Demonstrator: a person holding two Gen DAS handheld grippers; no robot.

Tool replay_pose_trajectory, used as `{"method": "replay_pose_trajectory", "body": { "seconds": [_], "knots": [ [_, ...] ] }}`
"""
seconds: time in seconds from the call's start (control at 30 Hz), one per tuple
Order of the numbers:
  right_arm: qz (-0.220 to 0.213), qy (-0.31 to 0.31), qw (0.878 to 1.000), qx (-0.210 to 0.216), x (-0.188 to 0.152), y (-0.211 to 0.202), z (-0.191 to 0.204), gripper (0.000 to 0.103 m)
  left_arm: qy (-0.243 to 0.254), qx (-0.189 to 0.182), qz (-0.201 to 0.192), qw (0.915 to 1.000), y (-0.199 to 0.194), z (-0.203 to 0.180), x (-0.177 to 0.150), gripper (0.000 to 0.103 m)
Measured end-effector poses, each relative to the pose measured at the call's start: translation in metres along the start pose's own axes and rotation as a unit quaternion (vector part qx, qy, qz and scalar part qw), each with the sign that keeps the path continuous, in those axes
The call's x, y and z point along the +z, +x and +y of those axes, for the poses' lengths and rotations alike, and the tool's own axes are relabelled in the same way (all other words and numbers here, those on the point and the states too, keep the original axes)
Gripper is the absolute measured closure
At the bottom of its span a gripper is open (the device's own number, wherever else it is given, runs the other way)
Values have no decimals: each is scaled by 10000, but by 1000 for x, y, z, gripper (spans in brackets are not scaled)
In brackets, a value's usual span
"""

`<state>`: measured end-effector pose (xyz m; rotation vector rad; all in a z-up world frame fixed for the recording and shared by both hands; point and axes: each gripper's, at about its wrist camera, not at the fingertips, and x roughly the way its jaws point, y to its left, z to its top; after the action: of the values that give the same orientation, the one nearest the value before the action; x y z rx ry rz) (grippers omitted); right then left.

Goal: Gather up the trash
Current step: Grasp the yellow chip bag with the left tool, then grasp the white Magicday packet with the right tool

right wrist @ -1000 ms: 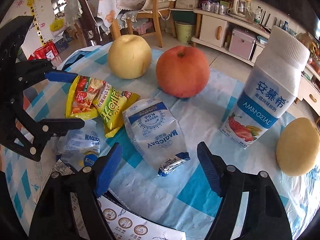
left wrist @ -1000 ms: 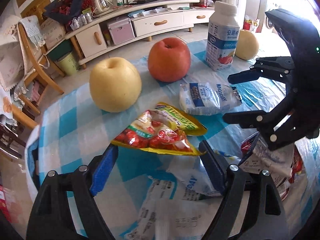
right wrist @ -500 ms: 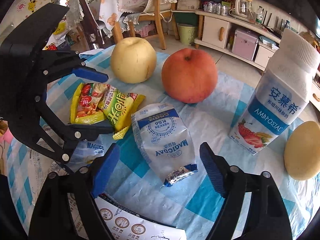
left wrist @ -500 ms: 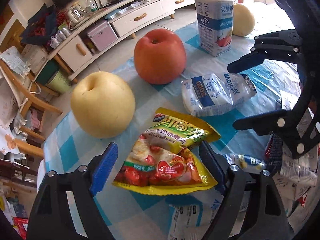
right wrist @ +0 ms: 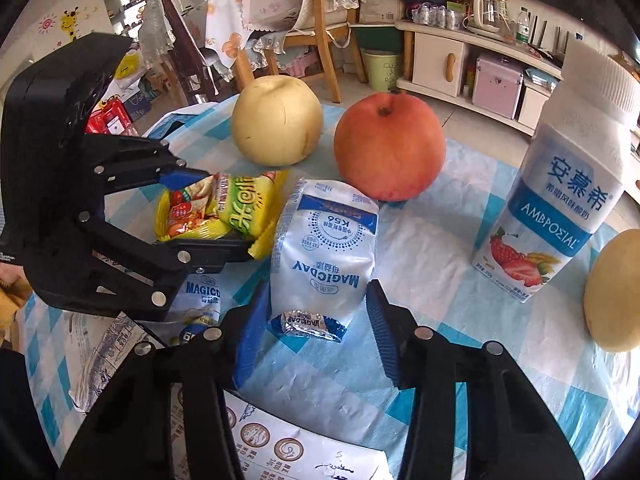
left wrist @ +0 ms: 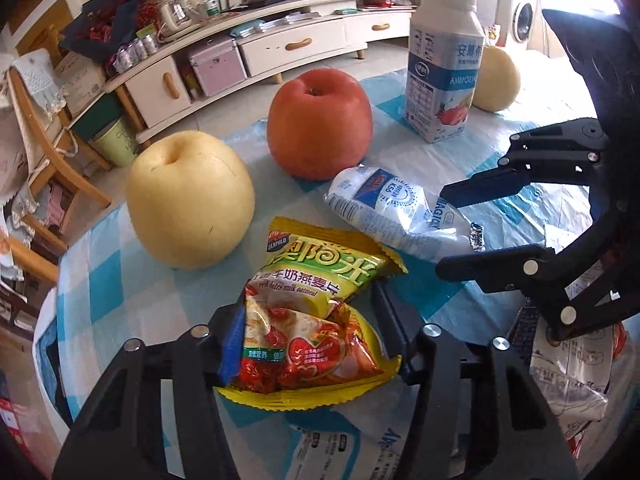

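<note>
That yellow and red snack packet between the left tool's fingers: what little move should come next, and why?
Probably lift it. The left gripper looks shut on the crinkled yellow and red snack packet, whose sides are buckled inward between the fingers, yet it seems to rest on the blue checked tablecloth. The right gripper is open around the white and blue wrapper.

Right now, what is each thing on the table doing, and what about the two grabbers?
Yellow oatmeal packet: crumpled, pinched between the left fingers.
White milk pouch: lying flat, between the right fingers, not gripped.
Yogurt bottle: upright, cap on.
Red apple: whole, untouched.
Yellow pear: whole, untouched.
Left hand-held gripper: shut on the packet.
Right hand-held gripper: open.
</note>
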<state>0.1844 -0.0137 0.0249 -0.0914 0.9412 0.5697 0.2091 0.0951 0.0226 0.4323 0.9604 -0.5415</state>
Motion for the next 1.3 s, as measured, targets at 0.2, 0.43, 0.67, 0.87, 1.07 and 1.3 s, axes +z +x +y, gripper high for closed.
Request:
{"method": "replay_pose_trajectory", "body": {
  "seconds": [0.2, 0.43, 0.67, 0.87, 1.07, 1.3],
  "knots": [
    [-4, 9, 9999, -128, -3, -4, 7, 58, -483, 6, -223, 9986, -20, -3, -18, 52],
    [-33, -68, 9995, -321, -2, -19, 22, 82, -1063, 6, -649, 9922, -56, -13, -43, 52],
    [165, -1, 9988, -466, -12, -26, 28, 81, -1835, 174, -969, 9781, -98, -24, -81, 52],
    [245, 527, 9981, -199, -18, -39, 20, 50, -2663, 227, -1241, 9556, -136, -23, -121, 52],
    [84, 771, 9952, -592, -13, -33, 24, 29, -3075, 308, -1439, 9401, -145, -8, -150, 52],
    [266, 619, 9916, -1108, 1, 1, 37, 30, -3372, 392, -1402, 9301, -141, 8, -164, 52]
  ]
}}
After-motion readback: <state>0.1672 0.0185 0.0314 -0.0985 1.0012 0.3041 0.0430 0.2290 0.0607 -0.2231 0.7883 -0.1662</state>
